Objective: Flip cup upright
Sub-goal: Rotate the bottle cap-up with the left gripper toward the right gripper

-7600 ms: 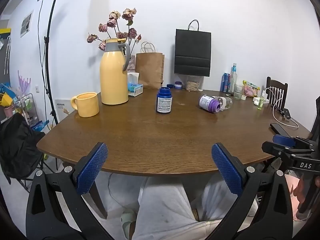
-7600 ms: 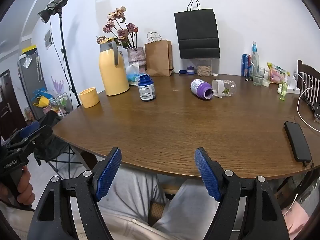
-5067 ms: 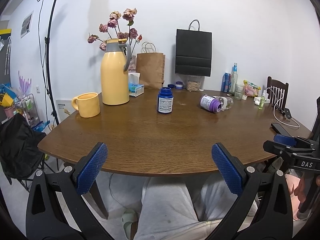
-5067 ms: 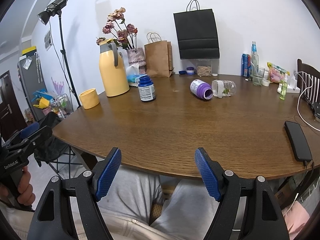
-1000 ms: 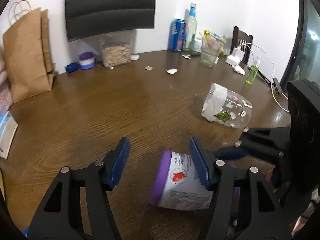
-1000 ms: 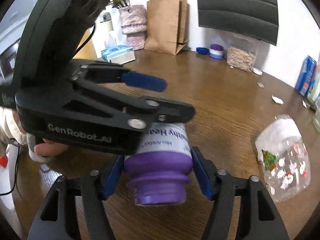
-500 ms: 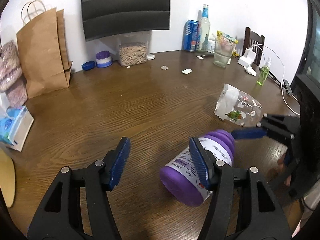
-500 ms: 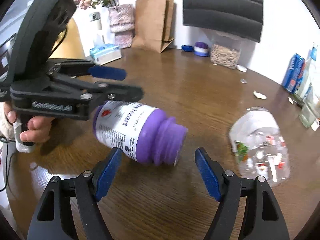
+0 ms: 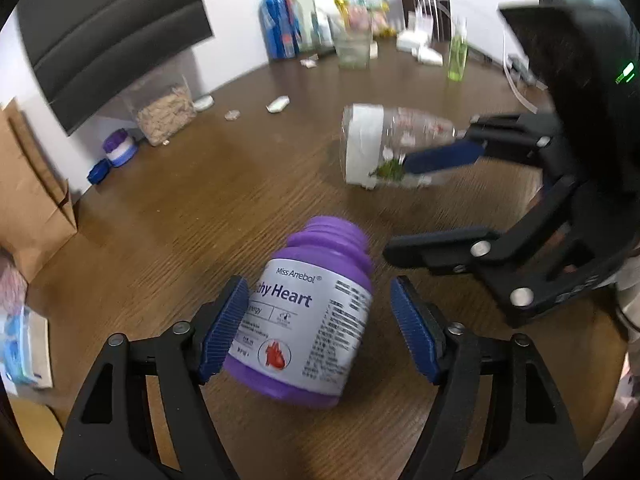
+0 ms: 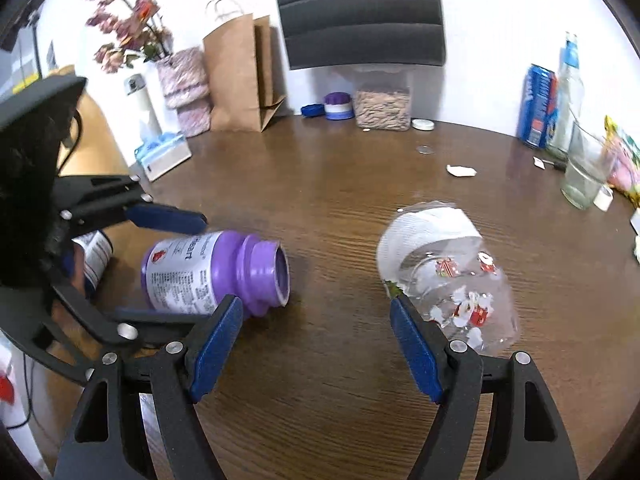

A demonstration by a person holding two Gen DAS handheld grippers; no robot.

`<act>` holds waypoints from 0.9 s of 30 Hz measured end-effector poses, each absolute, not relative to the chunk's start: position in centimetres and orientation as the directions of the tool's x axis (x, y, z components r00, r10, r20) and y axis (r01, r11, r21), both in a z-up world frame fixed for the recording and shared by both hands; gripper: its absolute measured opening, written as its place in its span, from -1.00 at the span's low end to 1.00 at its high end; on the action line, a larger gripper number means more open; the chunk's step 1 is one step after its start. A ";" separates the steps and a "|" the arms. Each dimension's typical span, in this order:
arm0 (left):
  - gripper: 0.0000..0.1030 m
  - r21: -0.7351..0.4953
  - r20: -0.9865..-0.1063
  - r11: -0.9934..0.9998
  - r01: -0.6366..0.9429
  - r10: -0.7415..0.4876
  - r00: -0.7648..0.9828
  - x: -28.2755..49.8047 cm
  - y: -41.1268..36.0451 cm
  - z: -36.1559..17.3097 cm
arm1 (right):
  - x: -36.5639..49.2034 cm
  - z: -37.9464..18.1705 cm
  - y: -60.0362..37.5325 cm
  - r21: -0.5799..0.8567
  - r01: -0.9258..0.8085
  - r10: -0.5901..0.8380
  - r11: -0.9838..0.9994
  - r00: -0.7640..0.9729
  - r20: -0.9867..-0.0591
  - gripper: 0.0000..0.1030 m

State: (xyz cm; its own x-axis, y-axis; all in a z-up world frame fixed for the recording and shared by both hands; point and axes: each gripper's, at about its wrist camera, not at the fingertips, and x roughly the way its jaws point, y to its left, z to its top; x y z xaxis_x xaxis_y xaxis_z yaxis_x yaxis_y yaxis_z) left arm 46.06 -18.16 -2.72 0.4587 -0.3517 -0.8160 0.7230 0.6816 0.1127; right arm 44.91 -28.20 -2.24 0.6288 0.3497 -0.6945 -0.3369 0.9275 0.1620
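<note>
A clear plastic cup (image 10: 452, 276) with red and white prints lies on its side on the brown table (image 10: 340, 200), with white paper inside near its mouth. It also shows in the left wrist view (image 9: 384, 148). My right gripper (image 10: 316, 340) is open, its right pad beside the cup's lower edge. A purple bottle (image 9: 308, 320) without a lid lies on its side between the open pads of my left gripper (image 9: 320, 328); the left pad touches its label. The bottle (image 10: 212, 268) also shows in the right wrist view.
At the back stand a brown paper bag (image 10: 244, 76), a clear box of grain (image 10: 382, 106), a small purple jar (image 10: 338, 106), a blue can (image 10: 538, 106), a bottle (image 10: 566, 92) and a glass (image 10: 582, 168). A tissue box (image 10: 162, 156) sits left.
Both grippers came from the table's near edge to the bottle and cup. In the last half second my left gripper moved around the lying purple bottle and my right gripper moved right toward the cup.
</note>
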 end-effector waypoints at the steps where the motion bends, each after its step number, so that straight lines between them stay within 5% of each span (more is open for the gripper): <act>1: 0.29 0.100 -0.837 0.670 0.735 -0.343 0.427 46.5 -18.6 -3.2 | 44.9 -2.3 -28.3 0.166 -0.331 0.348 0.929 0.628 -0.696 0.57; 15: 0.16 0.127 -0.866 0.745 0.654 -0.238 0.439 46.3 -17.4 -4.8 | 44.5 -1.5 -27.4 0.216 -0.368 0.414 0.904 0.634 -0.654 0.57; 20: 0.16 0.168 -0.749 0.767 0.620 -0.310 0.586 43.0 -15.7 -0.6 | 43.1 1.4 -28.1 0.343 -0.406 0.531 0.847 0.616 -0.582 0.57; 27: 0.16 0.071 -0.559 0.786 0.615 -0.479 0.677 37.9 -12.6 2.1 | 42.1 3.8 -26.0 0.569 -0.541 0.786 0.619 0.433 -0.442 0.64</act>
State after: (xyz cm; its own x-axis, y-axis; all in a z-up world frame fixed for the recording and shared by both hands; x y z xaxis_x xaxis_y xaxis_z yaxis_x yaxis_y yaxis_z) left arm 37.90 -12.55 2.13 0.6771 -0.4791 -0.5586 0.6146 0.7856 0.0712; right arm 42.11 -26.01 3.82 0.4326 0.7856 -0.4424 -0.5412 0.6187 0.5695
